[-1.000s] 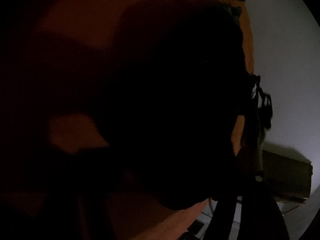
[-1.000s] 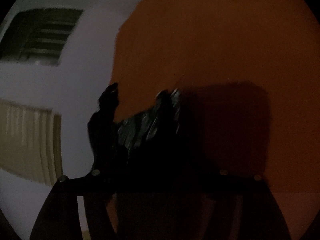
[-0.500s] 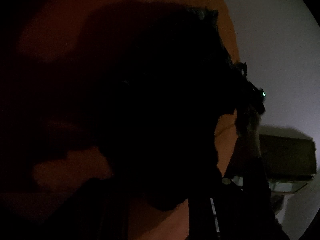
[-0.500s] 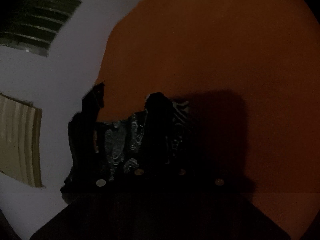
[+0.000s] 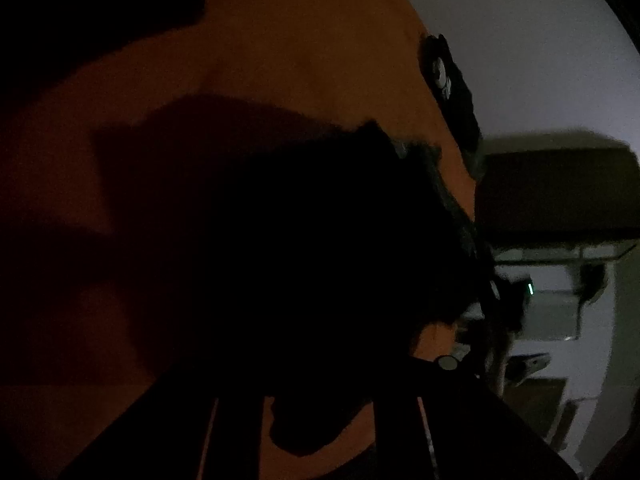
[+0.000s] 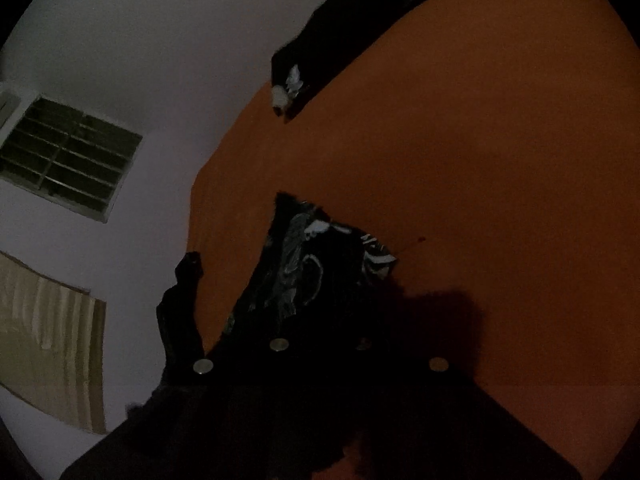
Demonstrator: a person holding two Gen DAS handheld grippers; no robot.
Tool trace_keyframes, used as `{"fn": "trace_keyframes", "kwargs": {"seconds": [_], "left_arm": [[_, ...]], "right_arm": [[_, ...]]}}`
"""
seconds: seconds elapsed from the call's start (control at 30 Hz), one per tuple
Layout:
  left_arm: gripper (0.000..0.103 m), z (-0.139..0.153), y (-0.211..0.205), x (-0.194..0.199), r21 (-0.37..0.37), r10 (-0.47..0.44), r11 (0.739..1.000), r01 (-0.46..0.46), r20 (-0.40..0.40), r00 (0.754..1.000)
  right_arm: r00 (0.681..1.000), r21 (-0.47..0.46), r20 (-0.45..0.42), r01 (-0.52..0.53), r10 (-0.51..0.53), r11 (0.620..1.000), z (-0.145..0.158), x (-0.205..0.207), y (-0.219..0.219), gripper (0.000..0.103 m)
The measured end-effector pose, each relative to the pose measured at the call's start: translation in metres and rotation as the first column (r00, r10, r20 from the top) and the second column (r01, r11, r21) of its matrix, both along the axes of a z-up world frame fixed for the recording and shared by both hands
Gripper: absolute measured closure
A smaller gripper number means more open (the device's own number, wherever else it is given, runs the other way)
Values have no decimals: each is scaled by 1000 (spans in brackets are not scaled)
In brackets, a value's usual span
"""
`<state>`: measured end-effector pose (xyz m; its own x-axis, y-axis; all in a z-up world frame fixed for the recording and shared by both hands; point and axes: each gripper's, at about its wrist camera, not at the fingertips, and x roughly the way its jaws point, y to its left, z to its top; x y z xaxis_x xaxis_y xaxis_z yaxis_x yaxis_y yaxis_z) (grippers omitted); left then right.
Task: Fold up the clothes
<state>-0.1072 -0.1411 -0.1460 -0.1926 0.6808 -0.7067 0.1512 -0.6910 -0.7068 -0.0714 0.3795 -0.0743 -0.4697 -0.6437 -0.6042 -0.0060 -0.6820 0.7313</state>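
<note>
Lying dark garment (image 6: 316, 276) on orange surface (image 6: 500, 160), tongs indistinct.

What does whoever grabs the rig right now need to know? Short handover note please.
Lighting is very dark; read with care.
Left tool: fingers lost in black cloth; open or shut cannot be told.
Right tool: the same, fingertips buried in dark fabric.
Black printed garment: bunched in front of both tools over the orange bed sheet. A second dark garment with a white patch lies at the sheet's far edge by the wall.
Done: no finished fold visible.
Left: spread the printed garment, fold it, then the far one.
</note>
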Motion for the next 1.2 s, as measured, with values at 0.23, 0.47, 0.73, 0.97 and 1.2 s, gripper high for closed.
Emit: {"fn": "trace_keyframes", "kwargs": {"seconds": [0.23, 0.47, 0.73, 0.97, 1.2], "left_arm": [[91, -33, -13, -14, -115, -82, 989, 98, 136, 987], [77, -46, -39, -2, -184, -29, 982, 40, 62, 998], [54, -13, -43, -7, -358, -97, 931, 69, -61, 993], [54, -24, -35, -8, -507, 26, 855, -111, -172, 985], [51, -12, -38, 16, -573, -15, 812, -112, -211, 977]], "right_arm": [[984, 37, 80, 157, -160, 987, -15, 140, 45, 101], [931, 29, 337, 137, -139, 990, -88, 171, 62, 79], [994, 401, 16, -101, 104, 910, 43, 124, 61, 41], [713, 617, 124, -600, 690, 509, -25, 83, -137, 41], [582, 676, 258, -679, 772, 286, -56, 78, -155, 41]]}}
